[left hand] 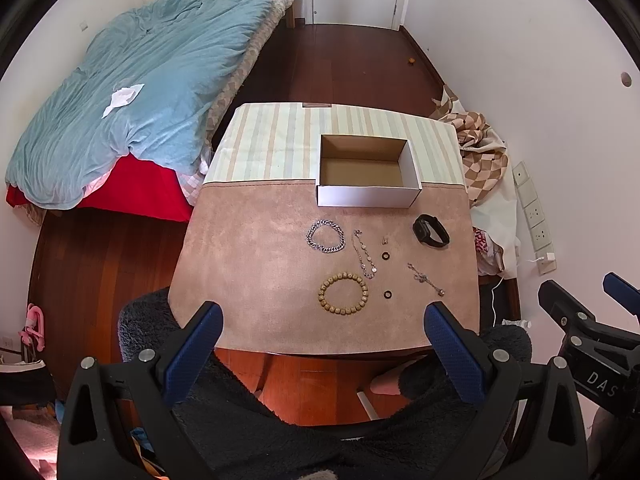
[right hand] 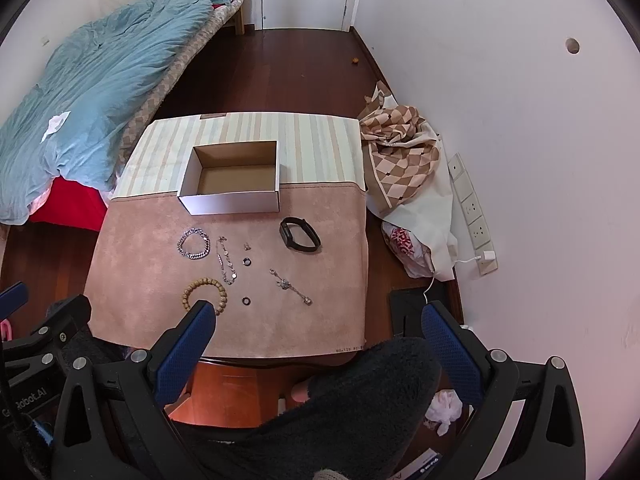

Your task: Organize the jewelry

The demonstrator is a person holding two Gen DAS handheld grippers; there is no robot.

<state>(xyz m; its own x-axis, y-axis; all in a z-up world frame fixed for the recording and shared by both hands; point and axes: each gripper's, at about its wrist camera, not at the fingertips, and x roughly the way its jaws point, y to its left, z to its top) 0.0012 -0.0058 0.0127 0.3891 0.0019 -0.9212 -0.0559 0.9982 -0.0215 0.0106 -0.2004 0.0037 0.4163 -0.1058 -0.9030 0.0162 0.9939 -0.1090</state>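
Observation:
On the pink mat (left hand: pixel 256 280) lie a silver chain bracelet (left hand: pixel 325 236), a wooden bead bracelet (left hand: pixel 343 294), a thin charm chain (left hand: pixel 365 254), a second thin chain (left hand: pixel 426 279), two dark rings (left hand: pixel 385 256) (left hand: pixel 387 294), a small earring (left hand: pixel 385 240) and a black watch band (left hand: pixel 431 231). An empty open white box (left hand: pixel 368 196) stands behind them. My left gripper (left hand: pixel 324 328) hangs open above the table's near edge, nothing between its fingers. My right gripper (right hand: pixel 316 324) is open too, above the near right corner. Its left finger hides part of the bead bracelet (right hand: pixel 204 284).
A striped cloth (left hand: pixel 272 140) covers the table's far half. A bed with a blue duvet (left hand: pixel 140 92) stands to the left. Checked fabric and bags (right hand: pixel 404 168) lie on the floor at the right, by a wall socket strip (right hand: pixel 472 208). Dark fleecy legs (left hand: pixel 280 412) show below.

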